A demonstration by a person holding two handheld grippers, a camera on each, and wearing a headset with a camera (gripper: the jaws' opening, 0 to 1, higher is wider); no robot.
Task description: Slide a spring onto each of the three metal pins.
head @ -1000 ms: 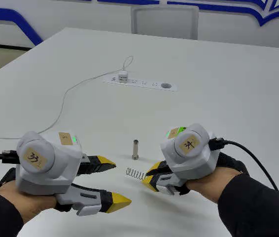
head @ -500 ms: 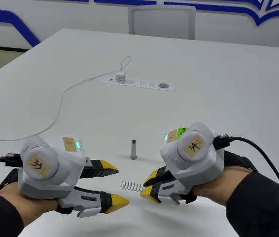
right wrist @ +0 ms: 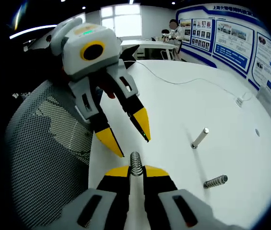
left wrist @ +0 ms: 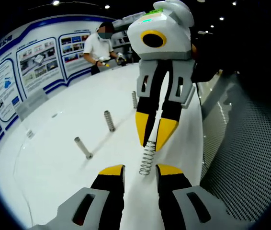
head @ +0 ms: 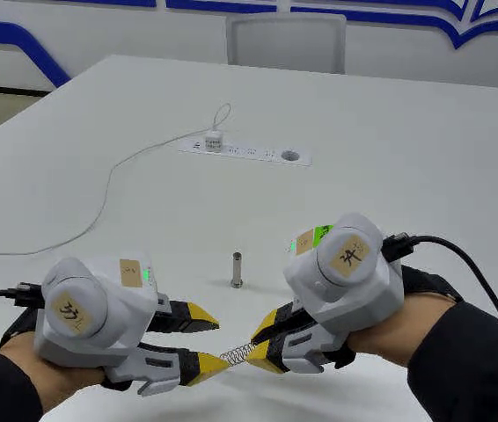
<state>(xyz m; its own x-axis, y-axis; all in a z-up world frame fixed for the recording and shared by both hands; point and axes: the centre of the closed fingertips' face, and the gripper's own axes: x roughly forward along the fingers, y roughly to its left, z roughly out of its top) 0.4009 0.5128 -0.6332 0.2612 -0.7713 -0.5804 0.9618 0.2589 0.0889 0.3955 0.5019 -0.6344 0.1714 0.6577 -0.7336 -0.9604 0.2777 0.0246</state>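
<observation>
On the person's side of the bare pin point(head: 237, 269) and apart from it, the spring point(head: 238, 354) is pinched level by the right gripper point(head: 262, 347), its free end between the parted jaws of the left gripper point(head: 217, 343), likely for re-gripping.

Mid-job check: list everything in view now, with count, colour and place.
Table: 1, white, under everything.
Bare pin: 1, metal, upright mid-table.
Pins with springs: 2, metal, upright beyond the bare pin.
Loose spring: 1, silver, between the grippers.
Power strip: 1, white, far on table; white cable runs left.
Chair: 1, grey, far side.
Person: 1, white top, background.
Left gripper: 1, white with yellow tips, open, tips either side of spring's end.
Right gripper: 1, white with yellow tips, shut on spring.
</observation>
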